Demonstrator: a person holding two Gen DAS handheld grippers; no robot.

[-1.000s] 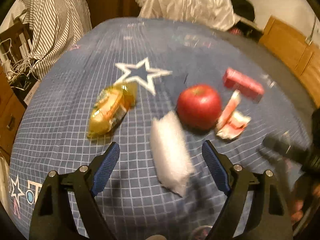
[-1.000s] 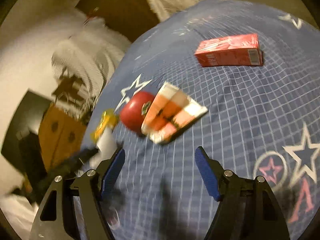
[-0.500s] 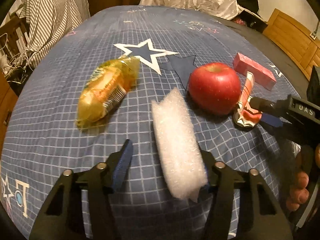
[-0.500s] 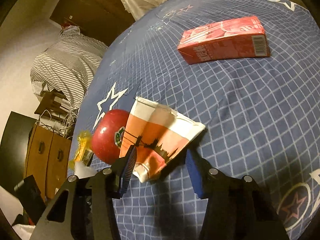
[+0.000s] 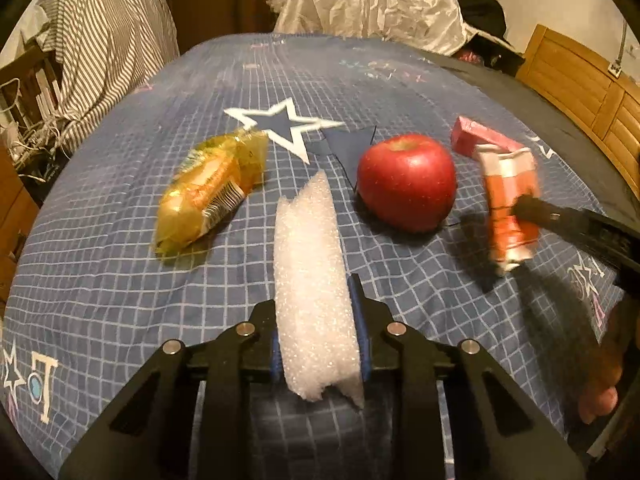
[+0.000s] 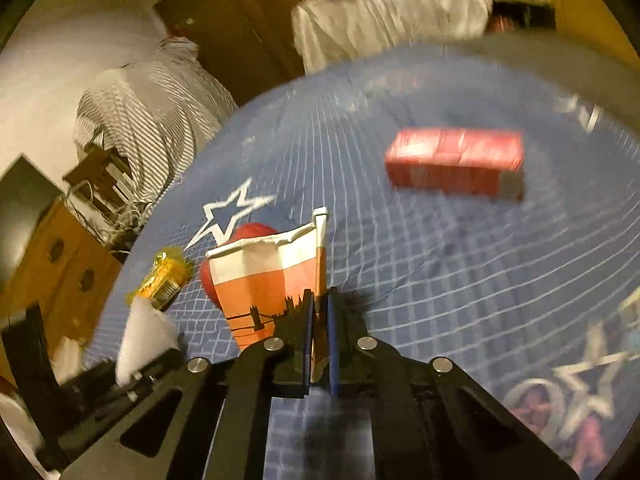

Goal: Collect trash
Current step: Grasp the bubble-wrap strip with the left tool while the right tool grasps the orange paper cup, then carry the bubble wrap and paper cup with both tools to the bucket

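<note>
At lower centre of the left wrist view, left tongs (image 5: 318,344) clamped on a white foam strip (image 5: 308,260), blue pads pressing both its sides, far end reaching up the frame toward the red apple (image 5: 406,182). Left of the foam, a yellow snack wrapper (image 5: 208,192) lying on the blue checked bed cover (image 5: 120,280). At right of the same frame, right tongs (image 5: 524,206) pinching an orange and white paper carton (image 5: 508,200), lifted clear of the cover. At lower centre of the right wrist view, right tongs (image 6: 319,332) closed tight on that carton's (image 6: 264,280) right edge, rest of it fanning up and left. At upper right, blurred, a red box (image 6: 456,162) flat on the cover.
</note>
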